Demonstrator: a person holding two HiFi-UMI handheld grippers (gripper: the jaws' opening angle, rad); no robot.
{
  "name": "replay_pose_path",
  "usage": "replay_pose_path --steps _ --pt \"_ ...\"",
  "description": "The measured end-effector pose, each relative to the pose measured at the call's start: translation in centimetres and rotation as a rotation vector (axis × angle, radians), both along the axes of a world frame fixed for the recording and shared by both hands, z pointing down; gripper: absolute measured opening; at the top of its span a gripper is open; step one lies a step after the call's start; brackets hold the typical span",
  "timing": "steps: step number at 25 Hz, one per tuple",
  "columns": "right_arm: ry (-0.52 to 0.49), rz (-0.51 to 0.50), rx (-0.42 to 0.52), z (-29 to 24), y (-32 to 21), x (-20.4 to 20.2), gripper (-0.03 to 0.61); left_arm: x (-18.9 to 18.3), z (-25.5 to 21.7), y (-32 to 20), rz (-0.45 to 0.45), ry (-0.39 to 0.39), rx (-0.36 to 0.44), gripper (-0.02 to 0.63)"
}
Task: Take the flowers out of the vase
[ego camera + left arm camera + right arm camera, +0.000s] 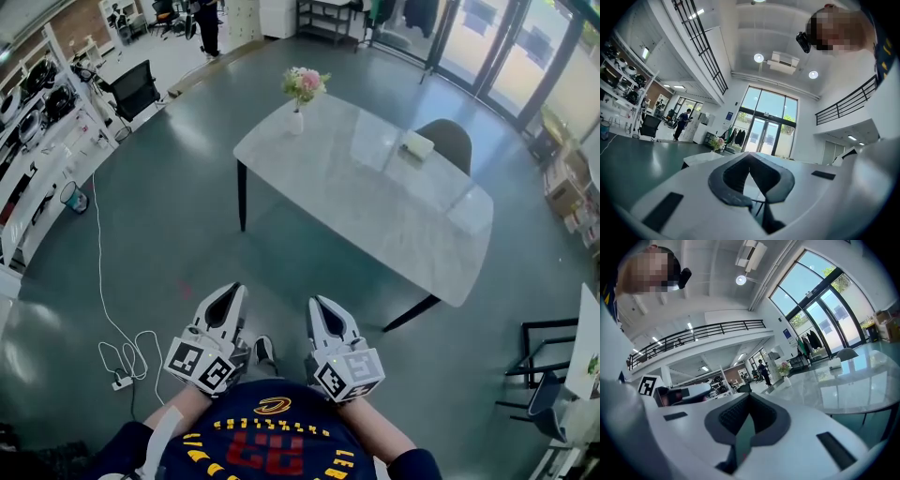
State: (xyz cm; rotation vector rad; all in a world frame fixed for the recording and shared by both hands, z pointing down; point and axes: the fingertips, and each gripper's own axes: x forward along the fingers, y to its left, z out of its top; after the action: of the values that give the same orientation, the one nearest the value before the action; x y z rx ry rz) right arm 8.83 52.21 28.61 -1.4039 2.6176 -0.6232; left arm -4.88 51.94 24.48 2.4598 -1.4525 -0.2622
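While flowers [306,84] top the table [375,197], chair [450,141] adjoins.

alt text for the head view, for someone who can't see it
Seen from above, the person's left gripper and right gripper are held low over a green floor, both shut and empty, well short of a pale marble-topped table. A white vase of pink flowers stands at the table's far left corner, and a small white box sits by a dark chair.
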Motion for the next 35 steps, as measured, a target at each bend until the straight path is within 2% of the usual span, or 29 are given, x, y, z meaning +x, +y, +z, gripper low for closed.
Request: replay_pose_path --steps 11,18,24,31,35 --pt "0.049 0.021 -0.03 0.8 -6.3 -9.2 0.003 -8.3 0.9 -7.7 0.057 0.033 -0.026 0.003" --pt "0.085 0.055 -0.06 1.4 -7.8 -11.2 0.003 -10.3 2.4 -10.0 0.093 0.077 -0.065 0.003" --pt "0.082 0.069 -0.089 3.3 -9.8 -11.1 0.003 -10.6 4.1 -12.7 0.094 0.083 -0.085 0.003" --pt "0.043 0.048 -0.061 2.7 -15.2 -11.8 0.003 -11.2 2.0 -16.8 0.089 -0.009 -0.013 0.003" --pt "0.041 0.039 -0.027 1.4 -19.2 -11.2 0.003 -12.3 -0.3 -21.3 0.015 -0.03 0.052 0.003"
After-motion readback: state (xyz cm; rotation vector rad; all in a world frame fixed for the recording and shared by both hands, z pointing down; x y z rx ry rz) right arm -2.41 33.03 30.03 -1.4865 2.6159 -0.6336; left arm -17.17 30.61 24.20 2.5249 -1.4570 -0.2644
